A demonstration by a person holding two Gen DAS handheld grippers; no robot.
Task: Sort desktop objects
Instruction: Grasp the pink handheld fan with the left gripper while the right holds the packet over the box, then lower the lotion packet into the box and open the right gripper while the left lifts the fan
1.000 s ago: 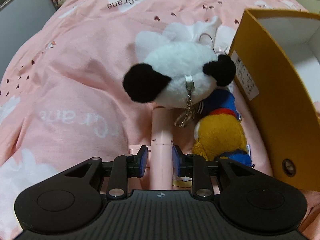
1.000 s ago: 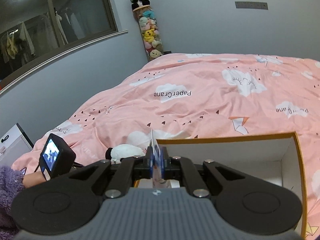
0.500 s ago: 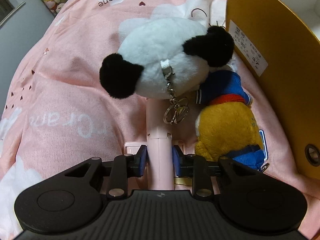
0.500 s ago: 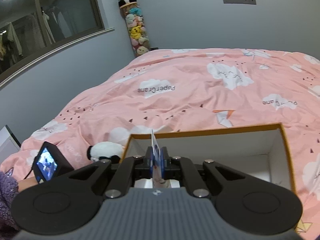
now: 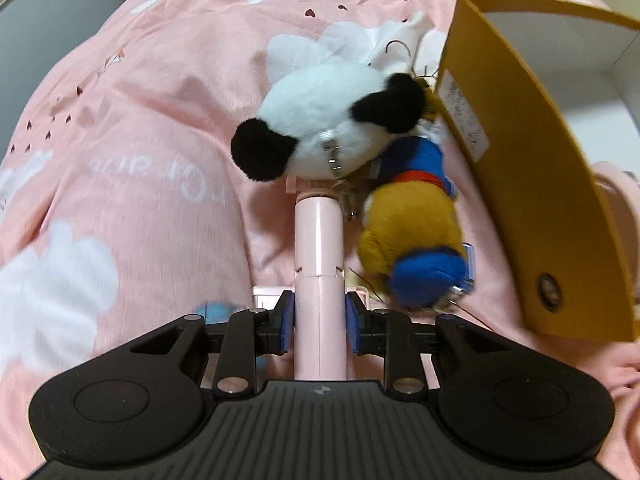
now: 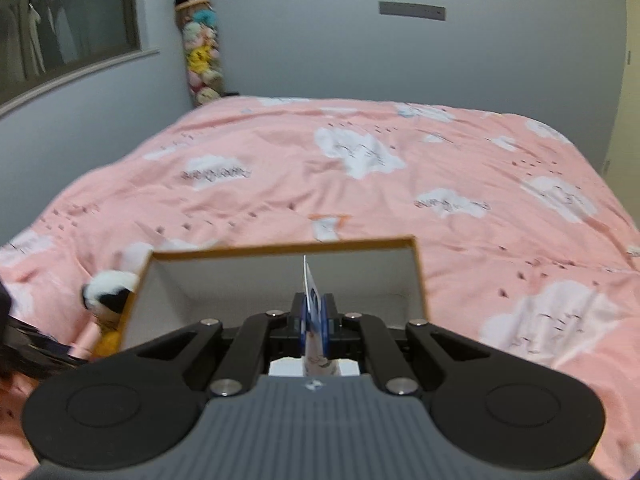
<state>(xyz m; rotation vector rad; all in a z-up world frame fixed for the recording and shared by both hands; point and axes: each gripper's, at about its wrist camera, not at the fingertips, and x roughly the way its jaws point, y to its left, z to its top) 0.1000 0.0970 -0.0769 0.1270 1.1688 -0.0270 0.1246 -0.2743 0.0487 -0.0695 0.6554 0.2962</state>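
While the right gripper (image 6: 315, 316) pinches a thin card (image 6: 310, 286) upright over the open yellow box (image 6: 418, 276), ready to drop it, the left gripper (image 5: 319, 315) is clamped on a pink stick (image 5: 319, 248) near the panda plush (image 5: 320, 132), left of the box; I judge it goes in next.

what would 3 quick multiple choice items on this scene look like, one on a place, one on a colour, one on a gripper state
1. The panda plush lies:
A. inside the box
B. on the bedspread beside the box
C. on the floor

2. The box outside is:
A. mustard yellow
B. green
C. black

3. The right gripper is:
A. wide open
B. shut on nothing
C. shut on a thin card

Key:
1 B, it rests against the box's outer wall.
2 A, the left wrist view shows its yellow side.
3 C, the card stands between the pads.
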